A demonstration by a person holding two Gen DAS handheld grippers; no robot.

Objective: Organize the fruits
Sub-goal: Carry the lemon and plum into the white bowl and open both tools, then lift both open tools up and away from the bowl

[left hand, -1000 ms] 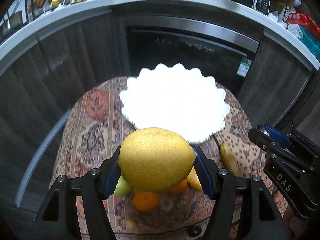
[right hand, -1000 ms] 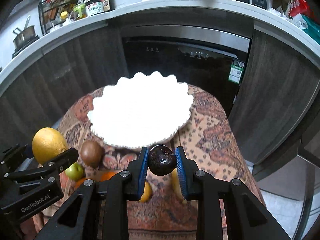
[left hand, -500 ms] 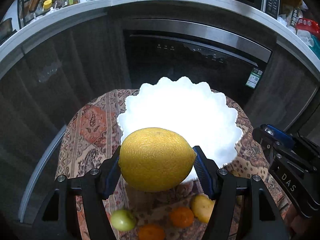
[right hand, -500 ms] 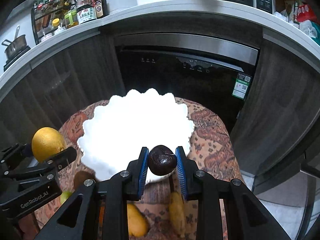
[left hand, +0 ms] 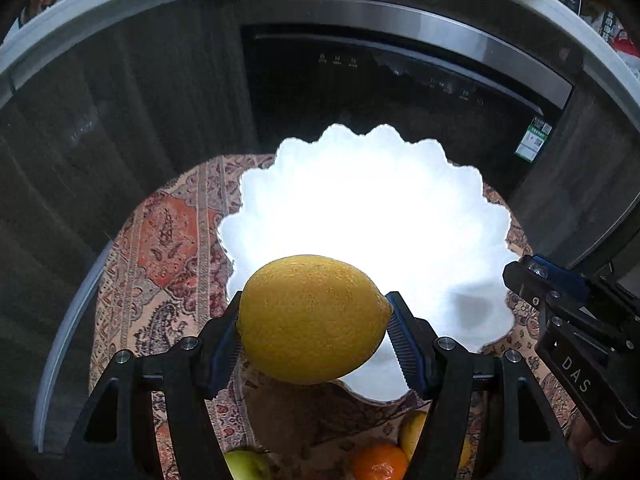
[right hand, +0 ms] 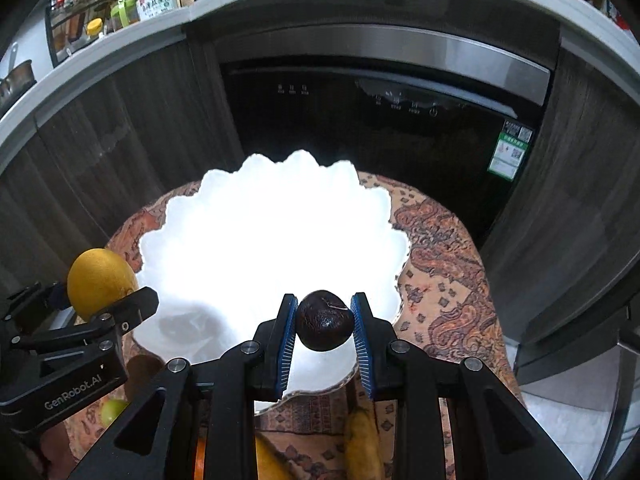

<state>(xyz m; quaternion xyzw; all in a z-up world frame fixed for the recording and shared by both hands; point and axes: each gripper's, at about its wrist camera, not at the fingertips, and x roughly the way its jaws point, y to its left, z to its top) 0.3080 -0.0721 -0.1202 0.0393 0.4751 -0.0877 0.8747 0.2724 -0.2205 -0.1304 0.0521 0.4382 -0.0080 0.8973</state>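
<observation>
My left gripper (left hand: 314,330) is shut on a large yellow lemon (left hand: 314,318) and holds it above the near left rim of a white scalloped bowl (left hand: 372,216). My right gripper (right hand: 324,326) is shut on a small dark round fruit (right hand: 325,325) above the bowl's near right rim (right hand: 276,236). The bowl looks empty but is overexposed. Each gripper shows in the other's view: the right one (left hand: 576,328) and the left one with the lemon (right hand: 100,282).
The bowl stands on a small round table with a patterned cloth (right hand: 436,264). Loose fruits lie at the near edge: a kiwi (left hand: 280,416), a green fruit (left hand: 246,465), an orange (left hand: 380,462), yellow ones (right hand: 362,440). A dark oven (right hand: 380,112) and cabinets stand behind.
Both grippers have moved forward with their fruits, from over the loose fruits to over the bowl's near rim. The bowl now looms larger in both views.
</observation>
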